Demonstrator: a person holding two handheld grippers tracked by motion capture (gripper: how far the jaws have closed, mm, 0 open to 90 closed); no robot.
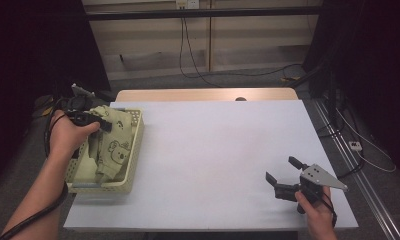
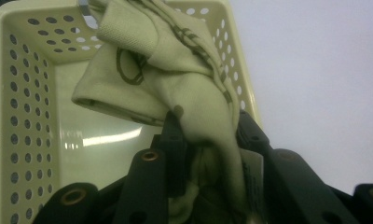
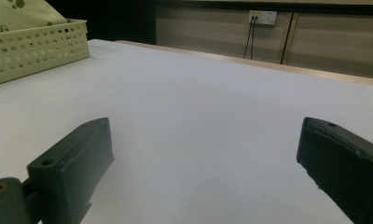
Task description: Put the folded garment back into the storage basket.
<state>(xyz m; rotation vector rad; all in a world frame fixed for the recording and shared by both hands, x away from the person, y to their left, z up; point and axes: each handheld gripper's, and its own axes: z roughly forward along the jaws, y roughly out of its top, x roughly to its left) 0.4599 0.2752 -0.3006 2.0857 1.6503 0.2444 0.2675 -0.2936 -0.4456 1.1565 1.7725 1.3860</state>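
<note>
White tabletop (image 1: 213, 160) lay bare from the basket (image 1: 133, 165) at the left edge to the right gripper (image 1: 283, 176) near the right corner, giving wide free room between them. That gripper's jaws stood well apart over the surface, holding nothing. Left gripper (image 1: 100, 122) was clamped on a pale green cloth (image 2: 175, 84), printed with dark bear figures, bunched and partly lifted above the perforated cream basket's floor.

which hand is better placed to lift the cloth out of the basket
Left. The left gripper is already shut on the pale green cloth inside the basket, while the right gripper rests open at the table's far corner.
</note>
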